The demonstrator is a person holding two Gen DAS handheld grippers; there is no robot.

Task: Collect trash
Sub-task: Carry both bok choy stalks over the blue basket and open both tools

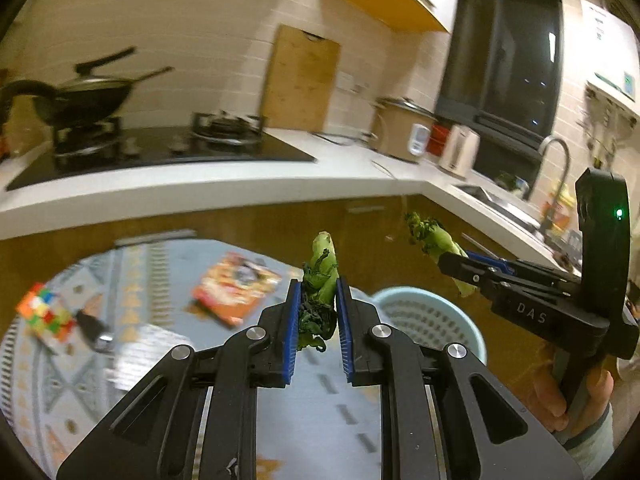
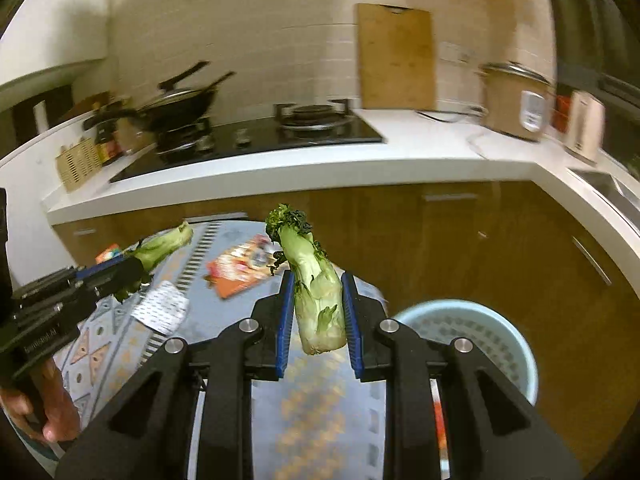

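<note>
Overhead of everything else, a white counter (image 2: 320,168) curves round the room above brown wooden cabinet fronts, carrying a black glass hob (image 2: 256,144) with a dark lidded wok (image 2: 176,106), and a tall wooden board (image 2: 395,56) leaning upright on the tiled wall behind the counter. Below the counter lies a round patterned mat (image 1: 132,352) in grey-blue and orange, with a glossy orange packet (image 1: 236,286) and a silvery blister sheet (image 2: 162,307) flat on it. Just right of the mat stands a round pale-blue basket (image 2: 508,344) with perforated plastic walls. Above the mat, the left gripper (image 1: 318,320) pinches a limp stalk (image 1: 320,276), pale green with dark, wilted leaves, between its blue ribbed pads. The right gripper (image 2: 318,320) clamps a thicker stem (image 2: 314,284), smooth pale green, cut end down, frilly dark leaves on top.
</note>
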